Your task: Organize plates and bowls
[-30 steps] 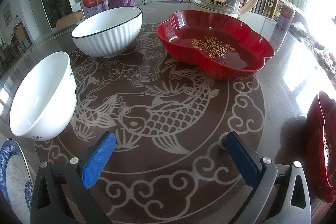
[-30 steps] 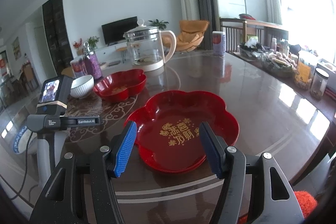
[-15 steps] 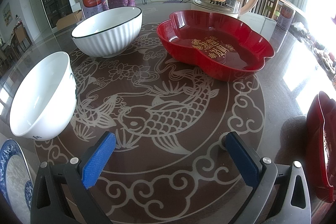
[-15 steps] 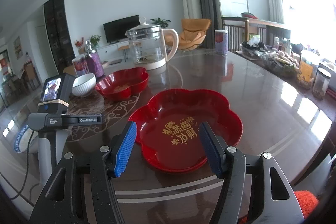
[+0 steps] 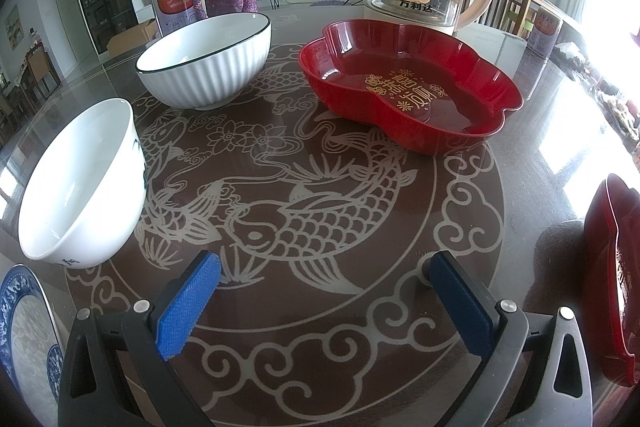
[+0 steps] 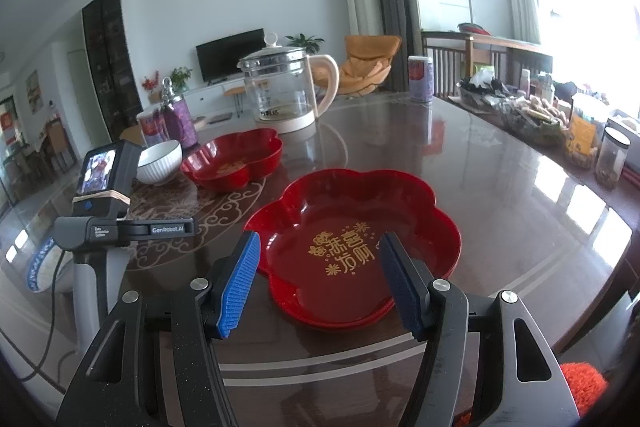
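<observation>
Right wrist view: the right gripper (image 6: 318,281) hangs wide open and empty over the near red plate (image 6: 400,199) by the table's front edge, seemingly approaching; next, close on its rim.

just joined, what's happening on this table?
Nothing is held. The left gripper is open above the fish-pattern mat, between the plain white bowl and the deep red dish. The right gripper is open, facing the flat red plate. The dishes are not yet stacked.
</observation>
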A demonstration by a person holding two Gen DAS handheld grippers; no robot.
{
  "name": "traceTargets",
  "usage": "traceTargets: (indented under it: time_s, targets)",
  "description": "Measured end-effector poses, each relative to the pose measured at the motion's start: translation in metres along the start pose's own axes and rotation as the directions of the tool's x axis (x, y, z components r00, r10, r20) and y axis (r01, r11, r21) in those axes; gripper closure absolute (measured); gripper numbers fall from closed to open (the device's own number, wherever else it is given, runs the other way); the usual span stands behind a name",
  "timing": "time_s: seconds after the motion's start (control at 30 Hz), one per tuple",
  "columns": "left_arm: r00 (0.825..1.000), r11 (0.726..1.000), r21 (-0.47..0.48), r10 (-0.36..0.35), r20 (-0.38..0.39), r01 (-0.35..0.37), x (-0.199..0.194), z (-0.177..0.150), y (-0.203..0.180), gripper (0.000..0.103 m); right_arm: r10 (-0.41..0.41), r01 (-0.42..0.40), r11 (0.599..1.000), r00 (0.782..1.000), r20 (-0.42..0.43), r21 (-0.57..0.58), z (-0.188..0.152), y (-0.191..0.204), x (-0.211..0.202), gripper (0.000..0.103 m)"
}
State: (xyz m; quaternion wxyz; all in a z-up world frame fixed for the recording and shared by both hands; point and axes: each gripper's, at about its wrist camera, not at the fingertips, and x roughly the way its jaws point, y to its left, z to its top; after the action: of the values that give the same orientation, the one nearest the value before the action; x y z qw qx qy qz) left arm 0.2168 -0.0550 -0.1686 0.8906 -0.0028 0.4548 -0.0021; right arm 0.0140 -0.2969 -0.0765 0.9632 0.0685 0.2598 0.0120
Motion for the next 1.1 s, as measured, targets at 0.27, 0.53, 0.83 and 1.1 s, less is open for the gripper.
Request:
traceTargets:
  time_s: [0.27,0.53,0.83,1.1]
  targets:
    - [1.0,1.0,0.0,0.0,0.0,0.0,-0.0002,0.0,0.0,0.0,0.0,0.0,1.0,1.0,0.0,0.002,0.0,-0.0009,-0.0001,0.038]
    - [1.0,1.0,0.0,0.0,0.0,0.0,-0.0004,0.0001,0.0001,0.0,0.0,0.0,1.0,1.0,-0.002,0.005,-0.0008,-0.0013,-0.0002,0.038]
    - [1.0,1.0,0.0,0.0,0.0,0.0,-0.0009,0.0002,0.0001,0.0,-0.003,0.003,1.0,1.0,0.004,0.015,-0.0004,-0.005,-0.0023,0.038]
    - [1.0,1.0,0.0,0.0,0.0,0.0,-0.0008,0.0001,0.0001,0.0,-0.002,0.002,1.0,1.0,-0.008,0.019,-0.002,-0.0029,-0.0002,0.038]
